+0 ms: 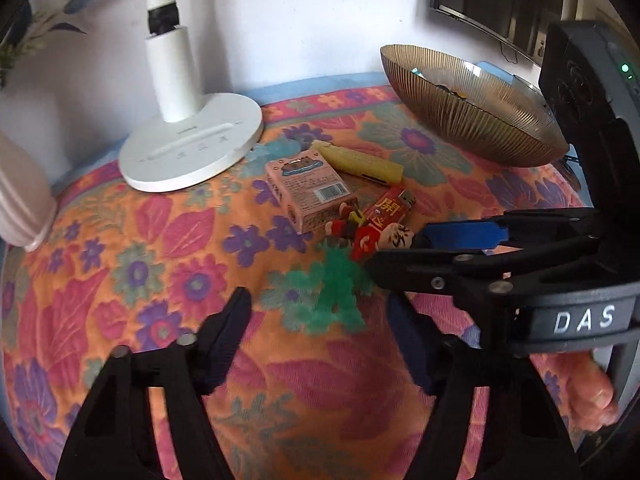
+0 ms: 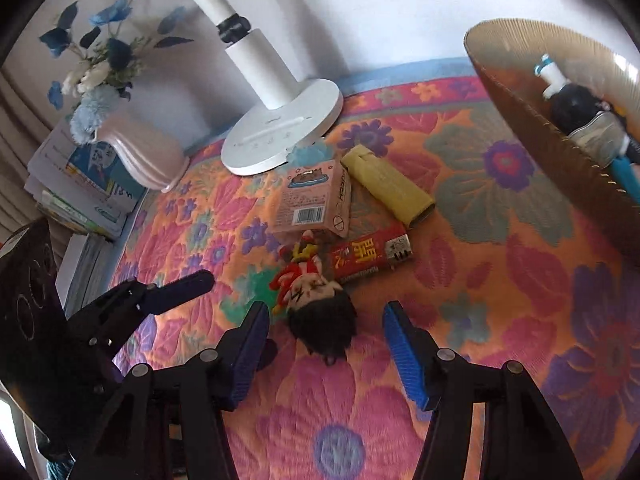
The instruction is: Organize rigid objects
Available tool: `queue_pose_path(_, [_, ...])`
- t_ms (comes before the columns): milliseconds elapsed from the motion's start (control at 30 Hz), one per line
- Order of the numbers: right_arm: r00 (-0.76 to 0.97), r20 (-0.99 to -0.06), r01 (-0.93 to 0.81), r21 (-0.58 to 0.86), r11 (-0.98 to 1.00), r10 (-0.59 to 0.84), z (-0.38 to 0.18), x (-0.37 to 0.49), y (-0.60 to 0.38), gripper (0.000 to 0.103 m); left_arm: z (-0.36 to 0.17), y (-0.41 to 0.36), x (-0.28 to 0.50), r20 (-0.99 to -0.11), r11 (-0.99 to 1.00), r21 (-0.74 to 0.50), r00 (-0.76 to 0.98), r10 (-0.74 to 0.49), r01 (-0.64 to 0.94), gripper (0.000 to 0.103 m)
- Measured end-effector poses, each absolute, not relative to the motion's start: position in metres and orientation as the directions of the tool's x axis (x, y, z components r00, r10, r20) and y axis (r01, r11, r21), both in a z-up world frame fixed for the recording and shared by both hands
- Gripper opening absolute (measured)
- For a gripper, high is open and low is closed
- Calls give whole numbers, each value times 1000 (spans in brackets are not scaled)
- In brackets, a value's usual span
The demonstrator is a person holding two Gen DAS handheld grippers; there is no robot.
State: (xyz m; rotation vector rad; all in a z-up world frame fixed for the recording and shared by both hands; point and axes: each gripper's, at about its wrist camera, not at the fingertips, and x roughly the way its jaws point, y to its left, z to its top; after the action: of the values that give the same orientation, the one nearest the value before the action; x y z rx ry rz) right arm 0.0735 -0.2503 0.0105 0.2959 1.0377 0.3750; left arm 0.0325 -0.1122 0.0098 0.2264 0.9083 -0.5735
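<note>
While both sets of jaws stand spread with nothing pinched between them, the right gripper [image 2: 326, 344] hovers low over the flowered cloth [image 2: 500, 320] covering the table, its blue pads either side of the dark-haired head of a small figurine [image 2: 316, 300] in red, not touching it. Off to its left the left gripper [image 1: 320, 332] hangs over bare cloth, the figurine a little beyond its fingertips. Just past the figurine lies a red lighter [image 2: 370, 256], touching or nearly touching it. Behind them a pink carton [image 2: 314, 204] with a barcode lies beside a yellow case [image 2: 386, 186]. Farther back stands the white lamp base [image 2: 280, 132], with a pink vase [image 2: 140, 156] of blue flowers to its left. A ribbed bowl [image 2: 532, 136] at right holds a few items.
</note>
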Motion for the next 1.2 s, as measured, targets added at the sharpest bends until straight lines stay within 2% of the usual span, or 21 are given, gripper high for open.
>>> queue_pose_path(67, [467, -772, -167, 401, 901, 430, 12, 77, -247, 51, 6, -115, 36, -794, 825, -72, 468, -387, 560, 43])
queue_pose_path(100, [469, -774, -174, 391, 904, 425, 12, 78, -244, 44, 5, -115, 36, -791, 822, -71, 470, -391, 565, 41])
queue_pose_path(133, [461, -772, -190, 396, 898, 438, 12, 79, -241, 42, 5, -117, 32, -785, 816, -58, 479, -393, 575, 39])
queue_pose_path(267, [474, -756, -208, 401, 892, 451, 15, 70, -242, 41, 13, -110, 16, -765, 816, -50, 503, -402, 575, 38])
queue_pose_path(333, [490, -732, -207, 429, 879, 473, 20, 61, -251, 31, 18, -99, 6, -752, 832, -67, 520, -405, 551, 38])
queue_pose_path(500, [552, -706, -202, 404, 892, 445, 44, 23, -275, 32, 26, -69, -21, -720, 884, -118, 574, -390, 453, 38])
queue_pose_path(600, [549, -723, -194, 377, 906, 419, 43, 2, -283, 32, 23, -59, -31, -727, 916, -68, 609, -317, 396, 39])
queue_pose_path(800, [530, -772, -182, 301, 936, 351, 19, -23, -281, 35, 9, -43, -32, -738, 939, -50, 621, -263, 339, 39])
queue_pose_path(833, [528, -771, -196, 299, 934, 357, 15, -23, -279, 43, 7, -43, -31, -744, 937, -55, 612, -269, 344, 39])
queue_pose_path(900, [518, -760, -242, 308, 920, 391, 5, -26, -275, 54, 7, -43, -28, -747, 931, -69, 600, -286, 358, 39])
queue_pose_path(1067, [552, -746, -246, 283, 927, 374, 4, -30, -275, 57, 7, -48, -29, -750, 928, -56, 599, -282, 367, 39])
queue_pose_path(1200, [556, -751, -250, 256, 934, 355, 3, -30, -270, 60, 14, -48, -38, -715, 911, -74, 615, -333, 407, 40])
